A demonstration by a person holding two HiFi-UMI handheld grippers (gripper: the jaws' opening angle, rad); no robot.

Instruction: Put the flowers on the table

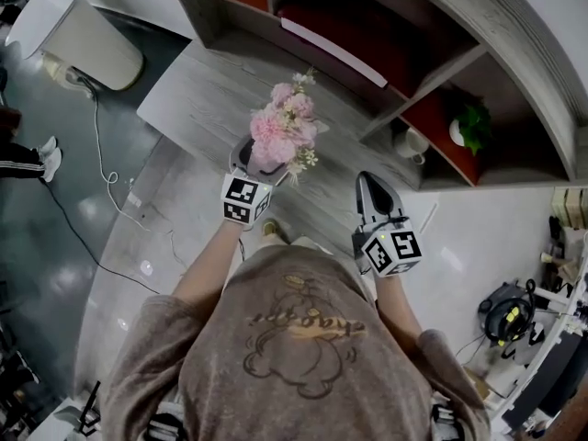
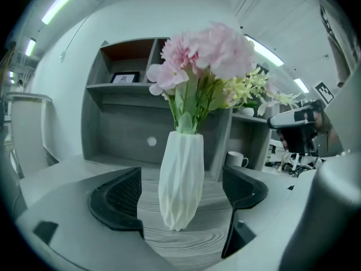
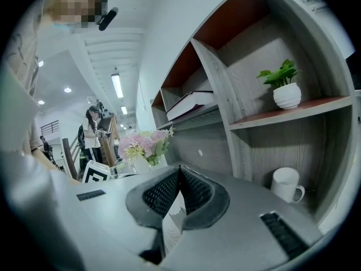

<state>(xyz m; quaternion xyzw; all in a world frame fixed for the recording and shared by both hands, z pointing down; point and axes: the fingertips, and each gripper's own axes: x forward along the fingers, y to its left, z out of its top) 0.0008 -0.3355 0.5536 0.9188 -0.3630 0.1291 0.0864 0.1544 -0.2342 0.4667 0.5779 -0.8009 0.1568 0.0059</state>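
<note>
Pink flowers (image 1: 285, 127) stand in a white faceted vase (image 2: 180, 179) that rests upright on the grey wooden table (image 1: 211, 90). My left gripper (image 1: 265, 163) is open around the vase, with a clear gap between each pad and the vase wall. In the left gripper view the blooms (image 2: 208, 52) rise above the jaws. My right gripper (image 1: 375, 191) hovers to the right of the vase, shut with nothing in it. From the right gripper view the flowers (image 3: 144, 145) show off to the left of its closed jaws.
A shelf unit stands behind the table; it holds a white mug (image 1: 411, 142), a small potted plant (image 1: 469, 127) and a book (image 3: 189, 103). A white bin (image 1: 73, 26) and a cable (image 1: 101, 154) are on the floor at the left.
</note>
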